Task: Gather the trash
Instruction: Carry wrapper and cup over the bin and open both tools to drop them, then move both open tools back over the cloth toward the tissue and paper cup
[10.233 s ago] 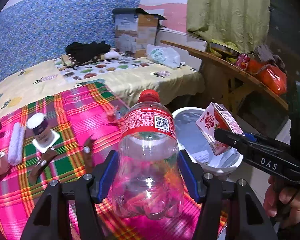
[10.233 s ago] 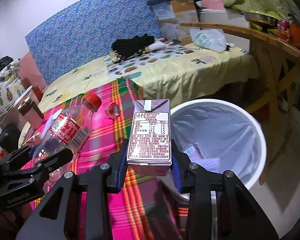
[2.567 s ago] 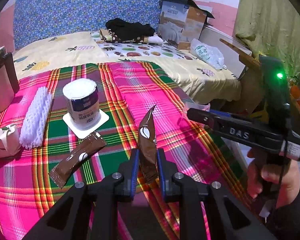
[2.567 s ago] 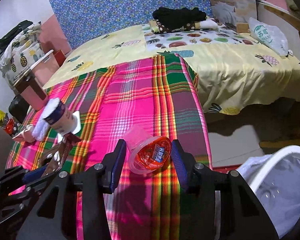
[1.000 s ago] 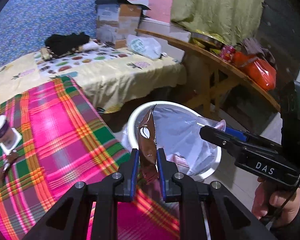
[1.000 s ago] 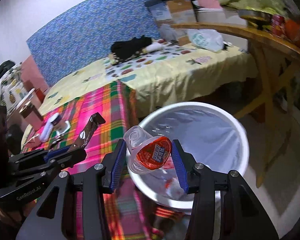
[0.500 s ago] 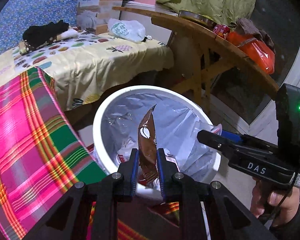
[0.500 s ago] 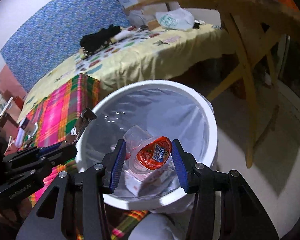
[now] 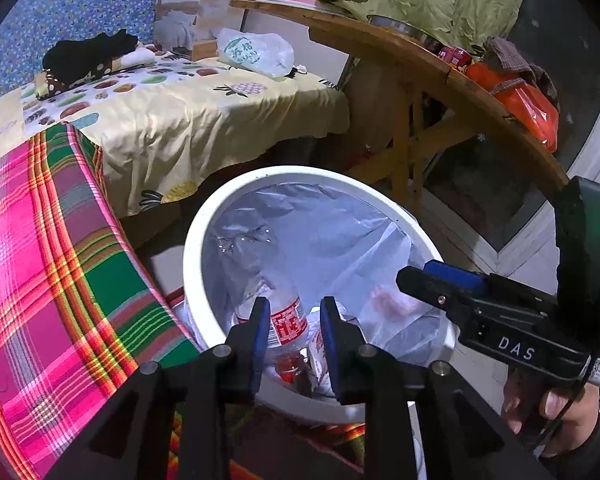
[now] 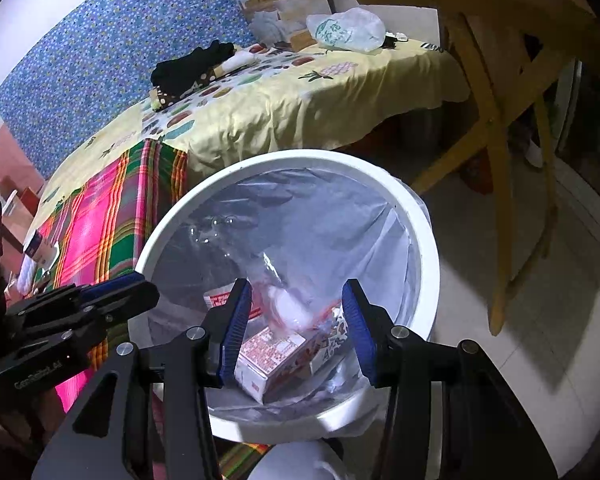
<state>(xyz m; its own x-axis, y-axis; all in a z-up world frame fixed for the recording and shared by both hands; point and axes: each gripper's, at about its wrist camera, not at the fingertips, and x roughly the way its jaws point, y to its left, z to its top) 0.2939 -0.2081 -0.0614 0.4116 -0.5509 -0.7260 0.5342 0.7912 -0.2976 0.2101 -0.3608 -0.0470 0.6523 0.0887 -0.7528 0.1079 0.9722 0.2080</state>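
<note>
Both grippers hang over the white bin (image 10: 420, 216) at frame centre: left gripper (image 9: 291, 322) jaws opening, empty; right gripper (image 10: 296, 320) jaws apart, a blurred cup (image 10: 288, 304) between them.

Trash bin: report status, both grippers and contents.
Left gripper opening, nothing between jaws. Right gripper open, empty. Both over trash bin; bottle and carton inside. Nothing blocking.

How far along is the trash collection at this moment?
Done: a bottle and a carton lie in the bin. In hand: nothing; the left gripper is opening, empty, and a blurred cup seems to drop from the open right gripper. Left: a tub on the plaid cloth, perhaps more.
</note>
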